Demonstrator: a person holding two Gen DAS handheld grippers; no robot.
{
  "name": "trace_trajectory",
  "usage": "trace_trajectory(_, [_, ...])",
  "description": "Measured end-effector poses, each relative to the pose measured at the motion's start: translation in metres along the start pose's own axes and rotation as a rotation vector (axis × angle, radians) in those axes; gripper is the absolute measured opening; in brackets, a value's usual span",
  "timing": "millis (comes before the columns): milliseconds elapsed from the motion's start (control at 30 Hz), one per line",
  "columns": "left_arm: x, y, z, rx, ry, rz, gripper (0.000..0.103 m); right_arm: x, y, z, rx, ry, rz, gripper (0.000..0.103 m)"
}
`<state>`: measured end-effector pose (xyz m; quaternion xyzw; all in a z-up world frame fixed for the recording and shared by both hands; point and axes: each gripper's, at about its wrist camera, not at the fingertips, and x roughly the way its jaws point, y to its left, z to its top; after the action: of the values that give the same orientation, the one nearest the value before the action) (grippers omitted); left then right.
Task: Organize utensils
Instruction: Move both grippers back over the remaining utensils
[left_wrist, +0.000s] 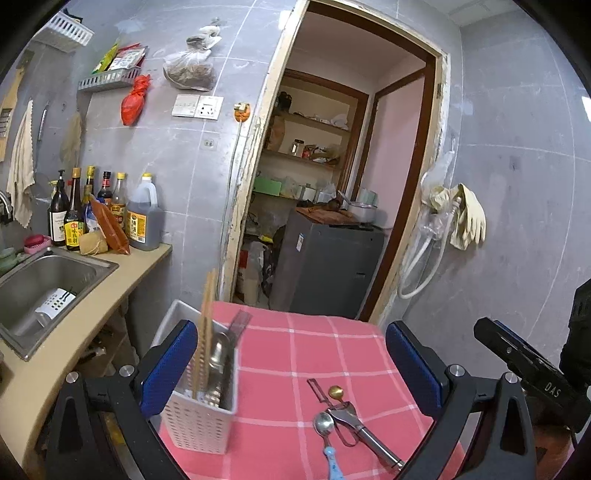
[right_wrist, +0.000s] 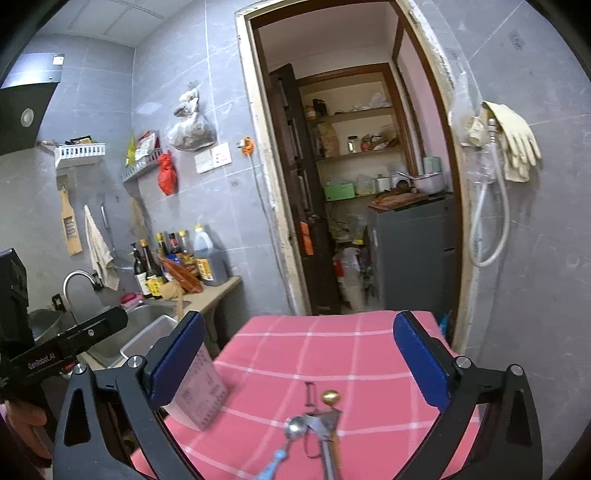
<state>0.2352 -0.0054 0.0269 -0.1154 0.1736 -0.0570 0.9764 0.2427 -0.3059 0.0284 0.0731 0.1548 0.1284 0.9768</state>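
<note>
A white perforated utensil holder (left_wrist: 201, 417) stands on the pink checked tablecloth (left_wrist: 295, 354) and holds chopsticks (left_wrist: 205, 343) and a metal scoop (left_wrist: 218, 350). It also shows in the right wrist view (right_wrist: 201, 391). A steel spoon with a blue handle (left_wrist: 325, 424), a metal peeler (left_wrist: 354, 424) and a gold spoon (left_wrist: 336, 392) lie together on the cloth. They show in the right wrist view too: spoon (right_wrist: 295, 428), peeler (right_wrist: 325, 428), gold spoon (right_wrist: 330, 398). My left gripper (left_wrist: 291, 365) is open and empty, above the holder and utensils. My right gripper (right_wrist: 299, 358) is open and empty above the utensils.
A steel sink (left_wrist: 44, 291) with a white holder inside is at the left, in a beige counter (left_wrist: 122, 291) with several sauce bottles (left_wrist: 107, 214). A grey bin (left_wrist: 173, 314) sits beside the table. Behind is a doorway to a pantry with a grey cabinet (left_wrist: 325, 266).
</note>
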Motion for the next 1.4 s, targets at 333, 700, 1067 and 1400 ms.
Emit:
trace_trajectory(333, [0.014, -0.037, -0.03, 0.017, 0.052, -0.001, 0.103, -0.003, -0.044, -0.015, -0.01, 0.067, -0.049, 0.1])
trace_trajectory(700, [0.039, -0.056, -0.069, 0.04, 0.157, 0.006, 0.103, 0.016, -0.077, -0.045, 0.005, 0.168, -0.032, 0.1])
trace_trajectory(1067, [0.074, -0.057, -0.11, 0.049, 0.266, 0.055, 0.103, 0.056, -0.099, -0.096, 0.058, 0.291, 0.014, 0.1])
trace_trajectory(1400, [0.105, -0.049, -0.135, 0.014, 0.356, 0.067, 0.102, 0.096, -0.1, -0.134, 0.085, 0.394, 0.098, 0.08])
